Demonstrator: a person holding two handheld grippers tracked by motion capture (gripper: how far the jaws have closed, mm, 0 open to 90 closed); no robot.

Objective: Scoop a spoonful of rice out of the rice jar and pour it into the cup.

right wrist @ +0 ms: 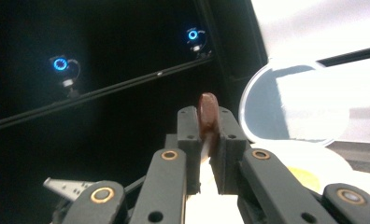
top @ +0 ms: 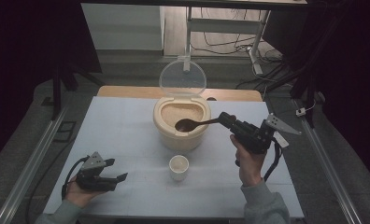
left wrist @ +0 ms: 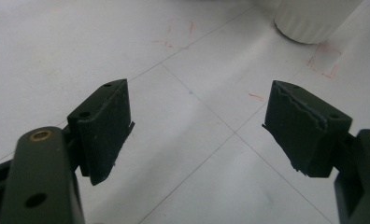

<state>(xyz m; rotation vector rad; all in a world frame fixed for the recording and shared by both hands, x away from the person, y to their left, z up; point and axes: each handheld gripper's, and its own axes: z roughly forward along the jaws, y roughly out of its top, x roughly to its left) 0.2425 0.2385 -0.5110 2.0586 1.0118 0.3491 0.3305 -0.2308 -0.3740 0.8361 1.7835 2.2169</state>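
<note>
A beige container (top: 181,139) of pale grain stands mid-table, its clear round lid (top: 182,78) tipped up behind it. My right gripper (top: 227,119) is shut on the handle of a brown spoon (top: 187,124), whose bowl hovers over the container's front rim. In the right gripper view the jaws (right wrist: 206,128) pinch the spoon handle (right wrist: 207,109) edge-on, with the lid (right wrist: 295,102) to the right. A small white cup (top: 179,166) sits in front of the container. My left gripper (top: 117,169) rests open at the near left. Its jaws (left wrist: 197,121) hold nothing, and the cup (left wrist: 314,21) lies beyond them.
The white table (top: 127,121) carries faint grid lines and red marks (left wrist: 323,60) near the cup. A wooden board (top: 127,91) lies along its far edge. Metal rails (top: 33,158) run down both sides, and cables trail on the floor behind.
</note>
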